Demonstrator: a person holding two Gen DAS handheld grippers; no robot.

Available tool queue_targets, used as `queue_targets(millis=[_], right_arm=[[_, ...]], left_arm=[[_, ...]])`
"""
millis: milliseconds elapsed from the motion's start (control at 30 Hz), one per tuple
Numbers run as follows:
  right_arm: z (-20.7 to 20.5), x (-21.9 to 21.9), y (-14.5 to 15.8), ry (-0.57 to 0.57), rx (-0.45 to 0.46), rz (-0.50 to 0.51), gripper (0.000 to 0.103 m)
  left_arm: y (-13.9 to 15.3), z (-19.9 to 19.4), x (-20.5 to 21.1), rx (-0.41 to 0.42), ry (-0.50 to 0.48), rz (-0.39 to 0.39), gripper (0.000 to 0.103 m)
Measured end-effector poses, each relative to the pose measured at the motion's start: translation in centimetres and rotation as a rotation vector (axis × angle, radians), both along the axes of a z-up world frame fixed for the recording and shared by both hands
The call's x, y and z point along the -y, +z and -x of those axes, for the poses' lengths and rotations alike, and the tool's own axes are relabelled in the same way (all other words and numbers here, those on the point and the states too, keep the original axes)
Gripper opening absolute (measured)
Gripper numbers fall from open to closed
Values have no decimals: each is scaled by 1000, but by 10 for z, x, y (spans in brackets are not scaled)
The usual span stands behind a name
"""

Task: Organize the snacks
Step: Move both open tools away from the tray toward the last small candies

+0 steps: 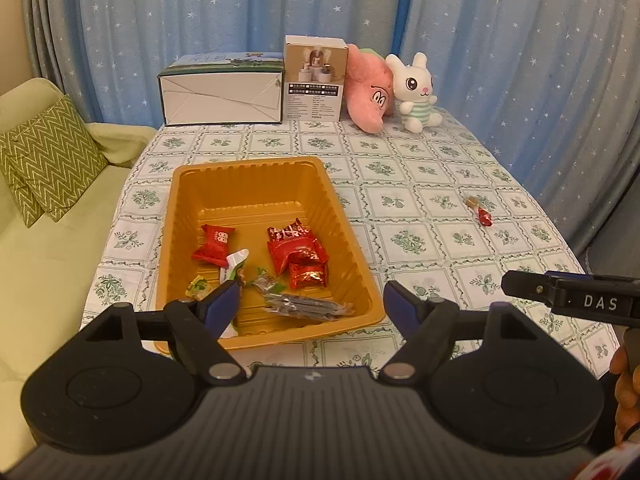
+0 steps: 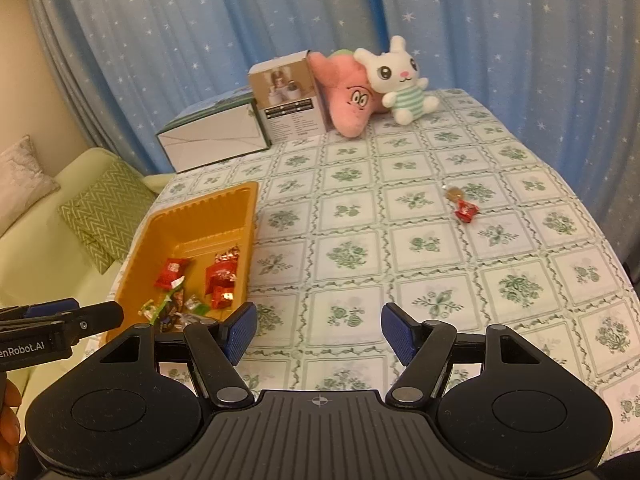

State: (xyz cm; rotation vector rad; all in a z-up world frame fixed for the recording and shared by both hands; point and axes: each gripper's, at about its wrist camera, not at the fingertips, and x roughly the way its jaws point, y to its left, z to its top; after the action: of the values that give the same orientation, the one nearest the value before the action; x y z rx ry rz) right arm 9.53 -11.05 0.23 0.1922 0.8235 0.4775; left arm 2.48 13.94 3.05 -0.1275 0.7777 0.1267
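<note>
**Both grippers empty above the desk, most snacks in the orange tray**

The left gripper (image 1: 311,300) hangs over the near end of the orange tray (image 1: 192,240), its blue-padded fingers (image 1: 224,306) spread wide with nothing between them. The right gripper (image 2: 316,330) hovers over bare tablecloth to the right of the tray (image 2: 132,264), fingers (image 2: 240,330) likewise apart and holding nothing.

Inside the tray lie several red-wrapped candies (image 1: 298,254), a few green-and-white wrapped sweets (image 1: 236,264) and a dark flat packet (image 1: 308,306) near the front wall (the left wrist view shows this packet plainly; in the right wrist view that corner is partly hidden by the gripper body). One small red candy (image 2: 466,212) lies alone on the desk (image 2: 440,280), well apart from the tray to its right, with a brownish sweet (image 2: 453,193) just behind it.

At the far edge stand a white carton (image 1: 220,98), a smaller product box (image 1: 314,80), a pink plush (image 1: 368,88) and a white rabbit plush (image 1: 416,92). A green sofa (image 1: 52,264) with a zigzag cushion (image 1: 52,160) sits left of the desk; only the right wrist view shows a second, pale cushion (image 2: 22,172).
</note>
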Motion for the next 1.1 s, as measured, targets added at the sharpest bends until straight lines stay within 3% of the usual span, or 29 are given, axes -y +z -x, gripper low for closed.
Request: queue_targets(millis=[1100], right_arm=[[-9, 55, -11, -127, -35, -1, 69]], left_arm=[[-5, -29, 43, 4, -86, 13, 84]])
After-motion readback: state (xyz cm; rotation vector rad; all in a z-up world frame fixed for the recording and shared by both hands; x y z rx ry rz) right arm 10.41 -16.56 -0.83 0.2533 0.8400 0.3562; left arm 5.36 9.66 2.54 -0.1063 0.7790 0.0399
